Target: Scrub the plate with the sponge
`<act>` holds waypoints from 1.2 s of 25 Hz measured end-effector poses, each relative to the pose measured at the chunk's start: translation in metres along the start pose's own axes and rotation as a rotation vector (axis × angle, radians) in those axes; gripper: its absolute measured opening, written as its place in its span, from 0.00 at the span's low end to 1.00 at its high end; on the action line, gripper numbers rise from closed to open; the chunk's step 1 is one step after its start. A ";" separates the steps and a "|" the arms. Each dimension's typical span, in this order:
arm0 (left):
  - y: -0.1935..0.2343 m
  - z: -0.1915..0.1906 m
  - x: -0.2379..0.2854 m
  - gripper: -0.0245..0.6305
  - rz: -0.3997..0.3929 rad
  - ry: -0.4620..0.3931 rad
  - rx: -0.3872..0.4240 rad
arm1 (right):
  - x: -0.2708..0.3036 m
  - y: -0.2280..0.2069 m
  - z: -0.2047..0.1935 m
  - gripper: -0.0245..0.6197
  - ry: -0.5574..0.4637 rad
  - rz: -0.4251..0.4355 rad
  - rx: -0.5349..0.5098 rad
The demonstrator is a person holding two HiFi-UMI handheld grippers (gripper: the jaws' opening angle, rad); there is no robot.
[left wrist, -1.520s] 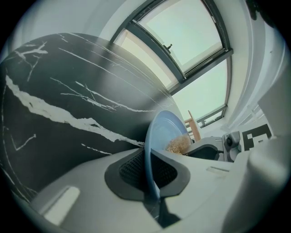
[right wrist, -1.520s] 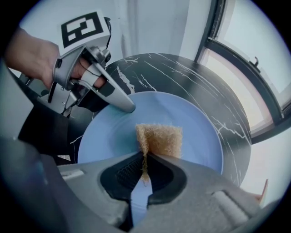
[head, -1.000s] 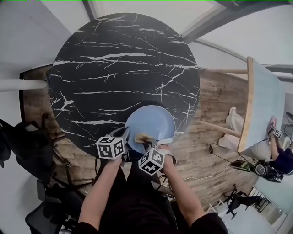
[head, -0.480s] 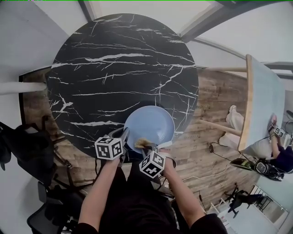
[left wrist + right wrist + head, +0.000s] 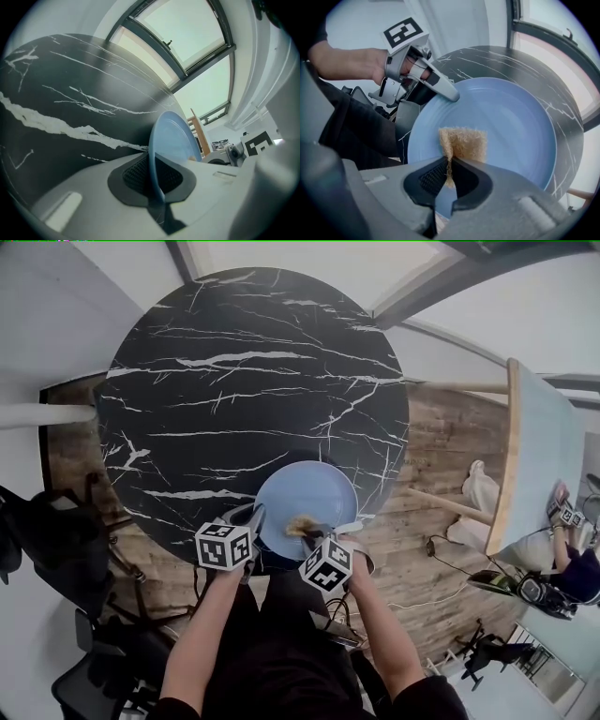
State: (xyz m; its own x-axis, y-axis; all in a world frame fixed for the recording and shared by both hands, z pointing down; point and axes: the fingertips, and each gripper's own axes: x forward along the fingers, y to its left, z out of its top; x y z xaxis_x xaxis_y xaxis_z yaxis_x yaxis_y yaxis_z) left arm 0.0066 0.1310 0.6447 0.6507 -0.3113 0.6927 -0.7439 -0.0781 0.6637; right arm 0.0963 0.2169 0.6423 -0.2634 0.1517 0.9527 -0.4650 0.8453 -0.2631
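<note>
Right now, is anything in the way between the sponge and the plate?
No, nothing visible. The right gripper holds the sponge on the plate; the left gripper only pinches its rim.

Round black white-veined table [image 5: 234,381] on plank floor [image 5: 441,446] — pale wood-edged tabletop [image 5: 539,442] at right, a person [image 5: 577,563] beside it

Pale blue against black marble
The plate [image 5: 314,489] is light blue, the sponge [image 5: 465,143] tan, the table [image 5: 234,352] black with white veins.
</note>
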 end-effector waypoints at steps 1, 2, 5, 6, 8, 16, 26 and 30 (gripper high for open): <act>0.000 0.000 0.000 0.07 0.001 0.001 0.000 | -0.001 -0.004 0.000 0.07 0.003 0.002 -0.009; 0.000 0.000 0.000 0.07 0.001 0.002 0.000 | -0.003 -0.008 0.000 0.07 0.007 0.004 -0.019; -0.001 0.000 0.000 0.07 0.003 0.002 -0.001 | -0.005 -0.019 0.002 0.07 0.022 0.004 -0.053; -0.001 0.000 0.000 0.07 0.004 0.001 -0.003 | -0.006 -0.022 0.003 0.08 0.027 0.000 -0.065; 0.000 0.000 0.000 0.07 0.006 0.001 -0.003 | -0.007 -0.031 0.006 0.07 0.033 -0.013 -0.082; 0.000 -0.001 -0.001 0.07 0.010 0.001 0.005 | -0.015 -0.064 0.020 0.08 0.032 -0.060 -0.104; -0.001 -0.001 -0.001 0.07 0.004 0.007 0.007 | -0.022 -0.100 0.034 0.08 -0.005 -0.159 -0.106; 0.000 0.000 0.000 0.07 0.003 0.006 0.004 | -0.027 -0.124 0.037 0.07 0.000 -0.270 -0.135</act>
State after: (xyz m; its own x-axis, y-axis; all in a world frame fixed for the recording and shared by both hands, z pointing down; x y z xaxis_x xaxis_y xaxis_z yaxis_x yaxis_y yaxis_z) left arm 0.0066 0.1310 0.6444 0.6493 -0.3057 0.6964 -0.7465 -0.0811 0.6605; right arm 0.1295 0.0890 0.6434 -0.1456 -0.0880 0.9854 -0.4017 0.9155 0.0224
